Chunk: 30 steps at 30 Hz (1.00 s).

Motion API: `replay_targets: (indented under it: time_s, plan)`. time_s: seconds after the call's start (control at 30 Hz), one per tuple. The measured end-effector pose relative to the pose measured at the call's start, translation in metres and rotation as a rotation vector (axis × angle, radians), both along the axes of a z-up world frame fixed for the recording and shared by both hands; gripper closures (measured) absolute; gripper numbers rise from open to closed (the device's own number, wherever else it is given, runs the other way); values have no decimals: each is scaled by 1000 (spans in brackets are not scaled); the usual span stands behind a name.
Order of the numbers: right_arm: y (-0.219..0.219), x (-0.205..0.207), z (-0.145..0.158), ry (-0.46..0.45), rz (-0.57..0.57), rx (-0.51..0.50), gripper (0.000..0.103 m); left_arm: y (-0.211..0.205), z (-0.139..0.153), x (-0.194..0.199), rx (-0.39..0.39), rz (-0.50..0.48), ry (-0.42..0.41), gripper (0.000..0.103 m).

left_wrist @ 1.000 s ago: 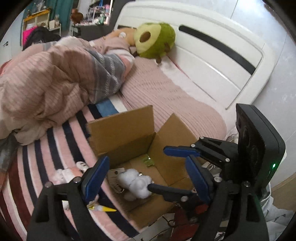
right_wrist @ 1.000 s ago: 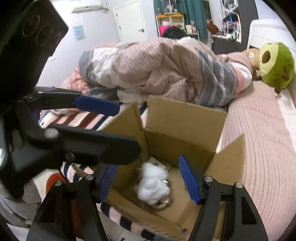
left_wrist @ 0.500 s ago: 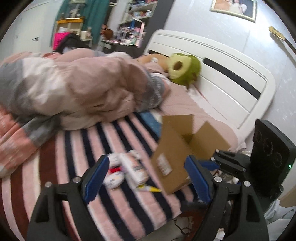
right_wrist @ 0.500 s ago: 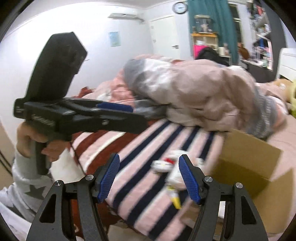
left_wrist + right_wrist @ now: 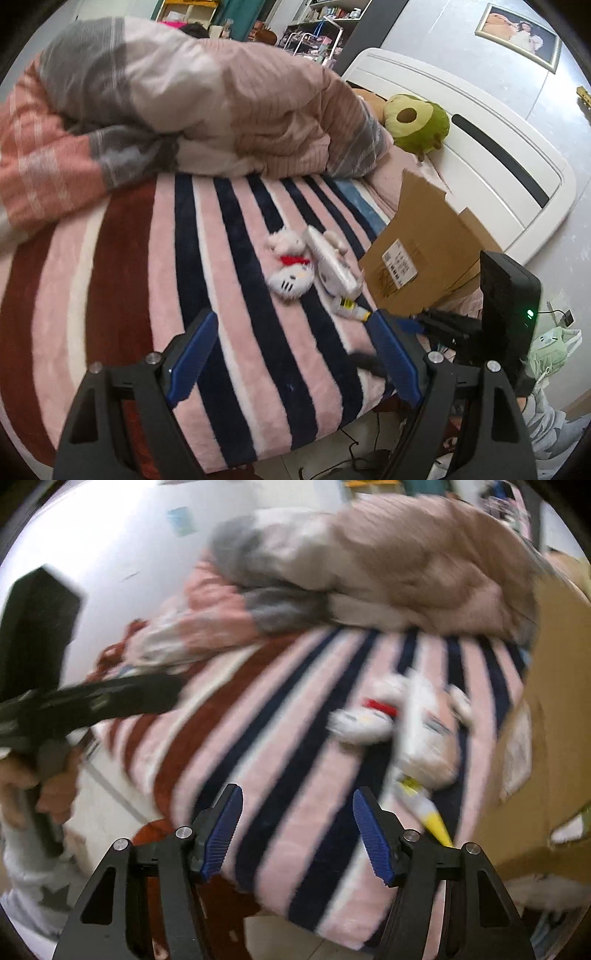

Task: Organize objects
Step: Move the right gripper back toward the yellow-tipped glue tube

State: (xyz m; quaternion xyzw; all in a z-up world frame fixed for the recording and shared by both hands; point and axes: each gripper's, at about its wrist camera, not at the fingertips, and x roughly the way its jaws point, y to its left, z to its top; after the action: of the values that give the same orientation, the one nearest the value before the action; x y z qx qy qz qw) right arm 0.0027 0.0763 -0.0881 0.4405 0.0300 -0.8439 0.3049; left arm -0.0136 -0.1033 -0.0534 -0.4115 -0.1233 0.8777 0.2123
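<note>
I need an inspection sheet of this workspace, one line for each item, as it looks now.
Surface: striped blanket on the bed, bare in front of the grippers.
Job's things: white cat plush, white packet and yellow-tipped tube lying together beside the cardboard box.
Clutter: heaped duvet, avocado plush.
Grippers: left gripper open, empty; right gripper open, empty, its jaws have just been closing.
Cables: black cable on floor.
Surroundings: white headboard, framed picture.
</note>
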Motion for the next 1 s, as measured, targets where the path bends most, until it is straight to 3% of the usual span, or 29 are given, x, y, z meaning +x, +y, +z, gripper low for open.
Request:
replay_targets:
  time_s: [0.03,0.07,0.1,0.2,0.27,0.33,0.43,0.6,0.67,0.73,0.93,1.0]
  plan:
    - [3,-1,-5,15,-24,32,45,1,-6,1,3,-6,-7,20]
    - [5,-1,-9,32,-40,77,55,3,-10,2,5,-15,-14,20]
    - [6,-1,-12,39,-44,107,58,5,-14,2,5,-25,-20,20]
    - [5,-5,-19,44,-57,143,62,10,-25,1,0,-41,-42,20]
    - [4,-5,-23,76,-93,208,75,12,-30,0,-2,-46,-56,20]
    - [5,-6,-24,103,-115,245,77,11,-34,0,0,-47,-61,20]
    - [-1,-6,-31,123,-140,313,76,7,-36,-1,10,-38,-64,20]
    - [-12,-9,-40,148,-151,370,66,3,-36,0,14,-35,-59,20]
    - [-20,-12,-44,146,-151,393,54,2,-36,0,14,-34,-57,20]
    - [-29,-16,-47,151,-153,426,49,1,-36,1,21,-32,-56,20]
    - [-32,-31,-45,167,-195,439,48,-6,-38,3,24,-24,-58,20]
    - [-31,-39,-50,119,-205,435,48,-10,-40,3,29,-17,-60,20]
